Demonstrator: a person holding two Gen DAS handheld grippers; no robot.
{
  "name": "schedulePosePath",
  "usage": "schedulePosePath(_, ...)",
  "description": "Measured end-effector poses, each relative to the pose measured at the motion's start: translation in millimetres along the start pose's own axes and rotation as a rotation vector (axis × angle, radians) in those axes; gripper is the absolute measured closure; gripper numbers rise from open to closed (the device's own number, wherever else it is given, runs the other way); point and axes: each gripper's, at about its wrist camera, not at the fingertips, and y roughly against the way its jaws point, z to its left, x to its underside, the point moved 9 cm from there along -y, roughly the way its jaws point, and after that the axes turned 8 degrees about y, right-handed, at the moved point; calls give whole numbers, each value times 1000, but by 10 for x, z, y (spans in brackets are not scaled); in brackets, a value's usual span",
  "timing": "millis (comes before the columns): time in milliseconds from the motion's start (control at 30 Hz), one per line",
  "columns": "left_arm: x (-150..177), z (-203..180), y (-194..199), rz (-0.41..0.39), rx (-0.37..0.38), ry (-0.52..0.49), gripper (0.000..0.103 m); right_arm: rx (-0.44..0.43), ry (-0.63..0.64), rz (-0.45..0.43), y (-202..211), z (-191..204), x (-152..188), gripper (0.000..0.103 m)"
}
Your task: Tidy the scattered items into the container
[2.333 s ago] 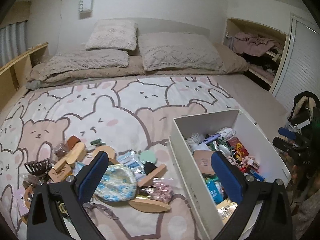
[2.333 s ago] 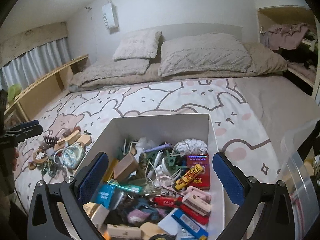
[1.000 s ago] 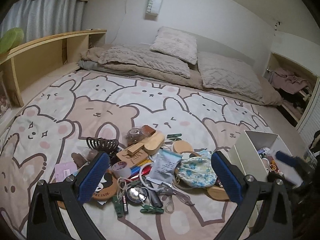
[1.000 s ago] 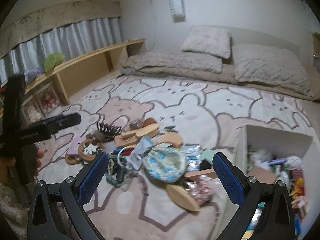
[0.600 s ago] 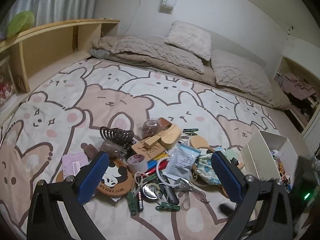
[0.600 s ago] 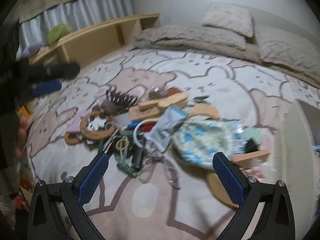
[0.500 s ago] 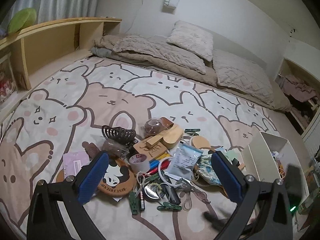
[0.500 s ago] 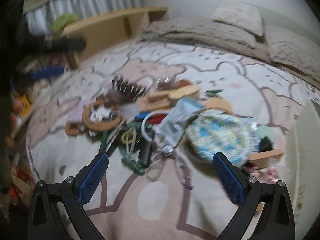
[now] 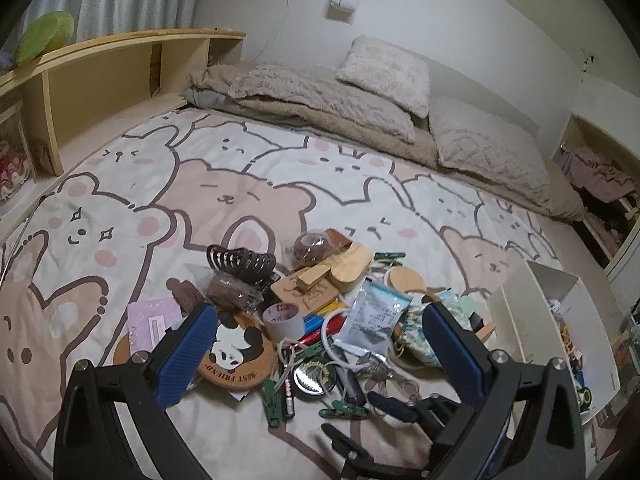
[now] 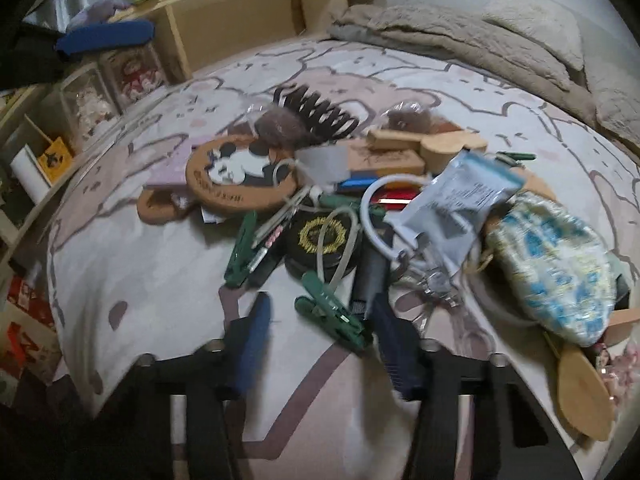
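Hovering: left gripper [image 9: 320, 344] above the pile, fingers spread wide, nothing between them.
Right gripper [image 10: 324, 340]: low over the blanket, fingers apart, either side of a green clip [image 10: 332, 318]; contact unclear, blurred.
Right gripper, left view: dark fingers at the pile's near edge [image 9: 380, 416], by the green clip [image 9: 344, 401].
Scattered items: heaped on the bear-print blanket [image 9: 120, 208]; panda coaster [image 9: 236, 354], tape roll [image 9: 283, 320], silver pouch [image 9: 374, 322], black claw clip [image 9: 241, 260], wooden pieces [image 9: 336, 270], floral bag [image 10: 552, 272], round black tin [image 10: 322, 240].
Container [image 9: 560, 328]: white box, right of the pile, already holding small items.
Background: pillows [image 9: 384, 68], wooden shelf [image 9: 100, 68].
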Motion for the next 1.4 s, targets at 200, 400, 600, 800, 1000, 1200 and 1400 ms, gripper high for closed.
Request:
schedulePosePath(200, 245, 211, -202, 120, -89, 4, 0, 18, -21, -32, 47, -52, 55, 90)
schedulePosePath(400, 534, 491, -436, 269, -153, 63, 22, 0, -50, -53, 170, -82, 133, 92)
schedulePosePath(600, 697, 484, -550, 347, -147, 68, 37, -22, -63, -57, 310, -55, 274, 92)
schedulePosePath(800, 816, 534, -697, 410, -151, 94, 49, -50, -110, -67, 458, -75, 427, 92)
schedulePosePath(1000, 914, 584, -817, 448, -182, 86, 54, -82, -174, -71, 511, -133, 554, 92)
schedulePosePath(1200, 997, 578, -909, 481, -190, 74, 65, -117, -213, -44, 408, -131, 660, 92)
schedulePosePath(1400, 1008, 581, -969, 492, -165, 77, 89, -123, -217, -51, 405, -164, 538, 92)
